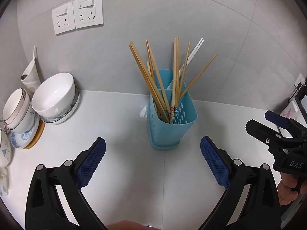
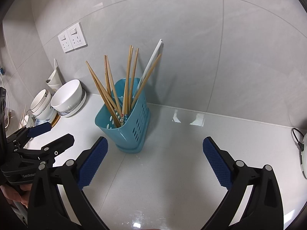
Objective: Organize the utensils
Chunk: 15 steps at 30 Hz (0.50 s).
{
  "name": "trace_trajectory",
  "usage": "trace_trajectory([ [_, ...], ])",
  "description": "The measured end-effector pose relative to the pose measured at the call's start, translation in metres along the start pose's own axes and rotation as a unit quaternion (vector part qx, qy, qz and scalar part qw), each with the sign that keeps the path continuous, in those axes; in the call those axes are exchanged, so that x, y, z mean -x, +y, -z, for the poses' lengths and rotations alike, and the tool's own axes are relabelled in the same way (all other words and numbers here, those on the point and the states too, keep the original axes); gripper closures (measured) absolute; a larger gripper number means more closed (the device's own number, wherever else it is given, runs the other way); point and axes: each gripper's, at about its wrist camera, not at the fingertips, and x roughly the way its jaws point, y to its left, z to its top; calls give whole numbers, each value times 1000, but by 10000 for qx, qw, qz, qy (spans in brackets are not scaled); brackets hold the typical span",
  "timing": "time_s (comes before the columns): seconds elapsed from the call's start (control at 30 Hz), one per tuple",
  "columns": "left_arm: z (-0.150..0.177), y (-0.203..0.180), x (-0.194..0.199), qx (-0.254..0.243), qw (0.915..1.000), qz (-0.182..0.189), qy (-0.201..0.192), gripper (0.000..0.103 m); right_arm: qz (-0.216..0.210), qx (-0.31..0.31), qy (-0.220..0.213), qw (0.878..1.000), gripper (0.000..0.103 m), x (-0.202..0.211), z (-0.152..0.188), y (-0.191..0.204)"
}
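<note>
A light blue slotted utensil holder (image 1: 168, 132) (image 2: 126, 134) stands upright on the white counter (image 1: 119, 126), near the grey tiled wall. Several wooden chopsticks (image 1: 175, 67) (image 2: 128, 76) fan out of it, some with patterned ends down inside, along with a pair of white chopsticks (image 1: 195, 48) (image 2: 151, 61). My left gripper (image 1: 153, 161) (image 2: 61, 132) is open and empty, just short of the holder. My right gripper (image 2: 155, 153) (image 1: 257, 119) is also open and empty, with the holder ahead of its left finger.
White bowls (image 1: 55, 94) (image 2: 67, 97), stacked cups (image 1: 17, 111) and plates crowd the counter's left end. Two wall sockets (image 1: 76, 15) sit above them. A white device with a black cable (image 2: 303, 153) lies at the far right. A hand holds each gripper's handle.
</note>
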Motion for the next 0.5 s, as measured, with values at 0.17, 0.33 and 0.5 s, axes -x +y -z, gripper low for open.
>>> trace_trajectory([
  [0.17,0,1,0,-3,10000,-39,-6,6,-12,-5,6,10000,8,0,1,0],
  [0.33,0,0,0,-33,10000,23,12,6,-2,-8,8,10000,8,0,1,0],
  [0.5,0,-2,1,-39,10000,7,2,6,-16,-9,14,10000,8,1,1,0],
])
